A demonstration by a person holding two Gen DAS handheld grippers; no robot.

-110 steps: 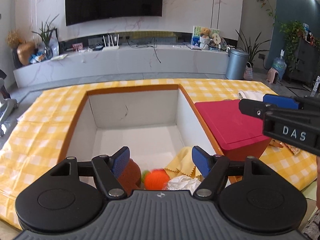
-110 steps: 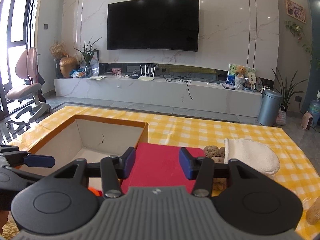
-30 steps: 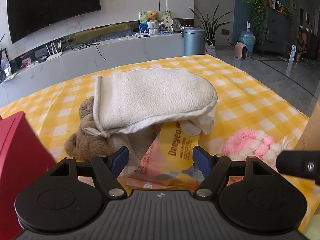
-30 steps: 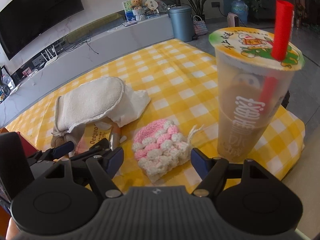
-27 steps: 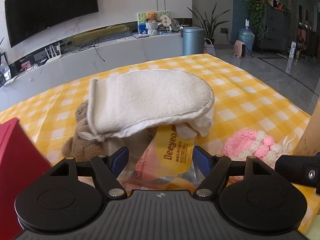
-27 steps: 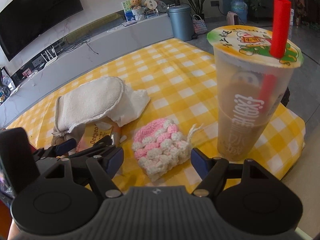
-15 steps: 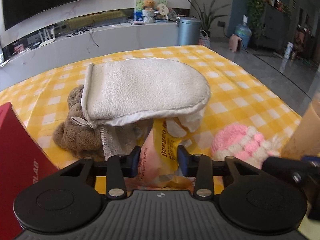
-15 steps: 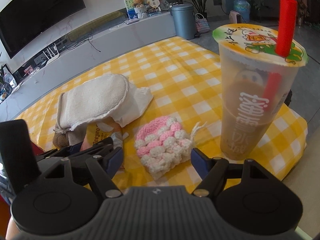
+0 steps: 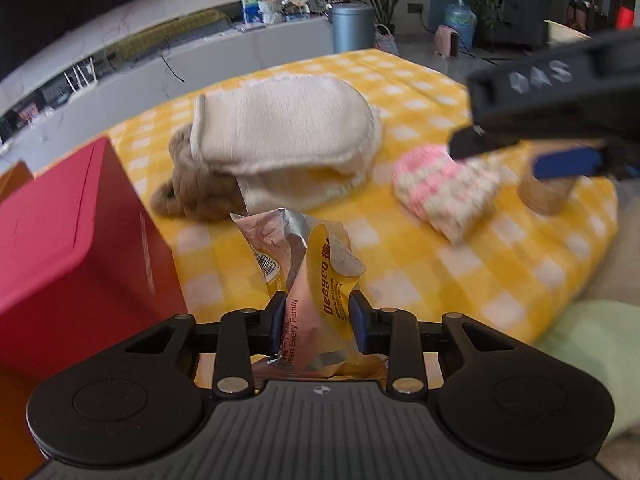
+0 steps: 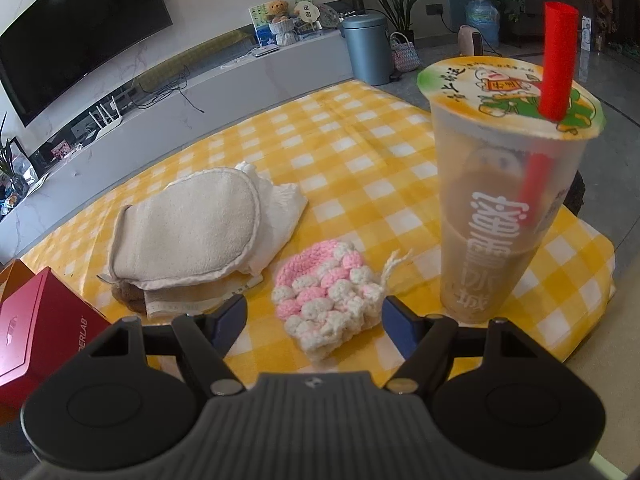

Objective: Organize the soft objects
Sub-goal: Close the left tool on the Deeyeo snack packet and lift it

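Wipes pack [image 9: 316, 280] pulled clear of mitt [image 9: 284, 132] — left gripper [image 9: 318, 316] just clamped it; lower end hidden.

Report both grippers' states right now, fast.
Left gripper: jaws have just been closing, now shut on the crinkly yellow-and-pink wipes packet.
Right gripper: open, empty, hovering over the pink-and-white crocheted pouch.

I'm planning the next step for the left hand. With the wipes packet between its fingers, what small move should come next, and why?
Probably carry it on toward the red box. The left gripper is clamped on the wipes packet, its jaws having just closed, and the packet looks clear of the cream mitt. The right gripper is open by the pink knit pouch.
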